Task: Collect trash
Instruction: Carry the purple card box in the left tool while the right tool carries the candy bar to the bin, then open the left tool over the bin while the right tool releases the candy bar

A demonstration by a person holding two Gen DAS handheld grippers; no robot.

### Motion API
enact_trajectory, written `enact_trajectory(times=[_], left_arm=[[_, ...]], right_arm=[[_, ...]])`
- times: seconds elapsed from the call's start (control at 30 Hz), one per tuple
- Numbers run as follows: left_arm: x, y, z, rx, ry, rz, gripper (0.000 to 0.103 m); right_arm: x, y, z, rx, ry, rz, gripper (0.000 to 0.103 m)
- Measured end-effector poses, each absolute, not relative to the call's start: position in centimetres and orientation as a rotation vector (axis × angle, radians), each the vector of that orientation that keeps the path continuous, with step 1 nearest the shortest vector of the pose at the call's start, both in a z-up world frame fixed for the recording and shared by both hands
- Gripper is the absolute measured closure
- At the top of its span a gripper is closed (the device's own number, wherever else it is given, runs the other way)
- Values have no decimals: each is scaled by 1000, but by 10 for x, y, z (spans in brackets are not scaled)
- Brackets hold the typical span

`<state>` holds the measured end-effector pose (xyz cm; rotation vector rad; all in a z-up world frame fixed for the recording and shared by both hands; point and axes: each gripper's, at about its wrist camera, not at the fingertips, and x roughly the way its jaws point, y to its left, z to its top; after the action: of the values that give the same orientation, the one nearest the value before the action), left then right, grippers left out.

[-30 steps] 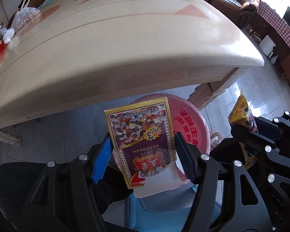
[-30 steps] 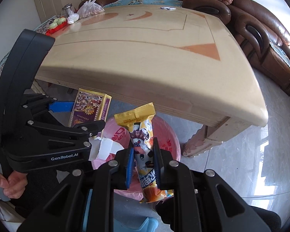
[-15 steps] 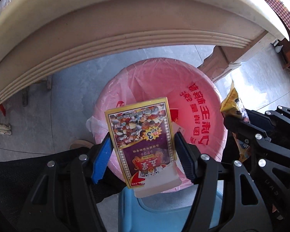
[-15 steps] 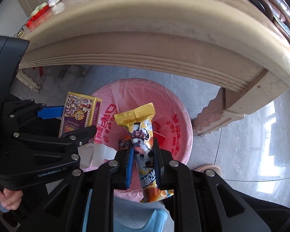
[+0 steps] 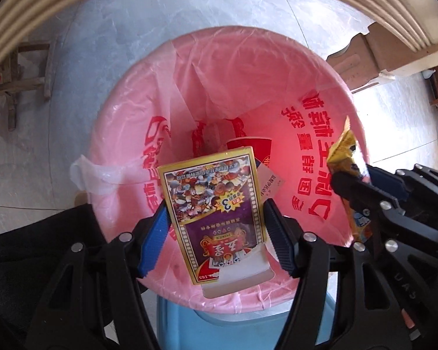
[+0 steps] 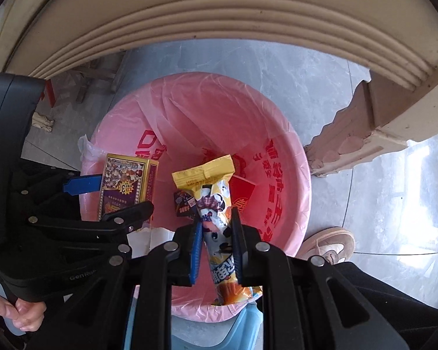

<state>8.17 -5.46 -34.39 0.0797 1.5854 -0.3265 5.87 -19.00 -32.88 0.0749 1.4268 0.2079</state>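
My left gripper [image 5: 216,233] is shut on a purple and gold playing-card box [image 5: 213,213], held over the open bin with its pink bag liner [image 5: 306,87]. The box also shows in the right wrist view [image 6: 125,186]. My right gripper [image 6: 216,233] is shut on a yellow snack wrapper [image 6: 213,204], also above the bin [image 6: 189,110]. The wrapper shows at the right of the left wrist view [image 5: 344,157]. A red paper cup [image 5: 257,145] and small wrappers [image 6: 184,204] lie inside the bin.
The cream table edge [image 6: 219,11] arches overhead, with its carved leg [image 6: 350,143] to the right of the bin. A shoe [image 6: 327,242] stands beside the bin on the grey tile floor. A blue stool [image 5: 248,320] is under my grippers.
Both grippers have dropped from table height to just over the bin and tilted down into it. Each still holds its item.
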Motion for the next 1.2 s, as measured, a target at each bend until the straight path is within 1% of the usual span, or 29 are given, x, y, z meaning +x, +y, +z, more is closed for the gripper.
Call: enact_trajectory(times=[0.2, 0.47, 1.0, 1.13, 1.2], left_arm=[[91, -50, -361, 42, 1641, -303, 40], [96, -49, -373, 9, 1688, -292, 39], [106, -42, -385, -69, 1753, -303, 38], [108, -39, -392, -54, 1765, -278, 30], [108, -40, -392, -42, 1761, -273, 29]], right_arm=[[67, -193, -349, 93, 1476, 199, 85], [68, -188, -361, 97, 1503, 209, 85], [72, -186, -368, 105, 1516, 217, 85], [72, -187, -366, 104, 1514, 216, 85], [72, -187, -365, 101, 1512, 216, 85]])
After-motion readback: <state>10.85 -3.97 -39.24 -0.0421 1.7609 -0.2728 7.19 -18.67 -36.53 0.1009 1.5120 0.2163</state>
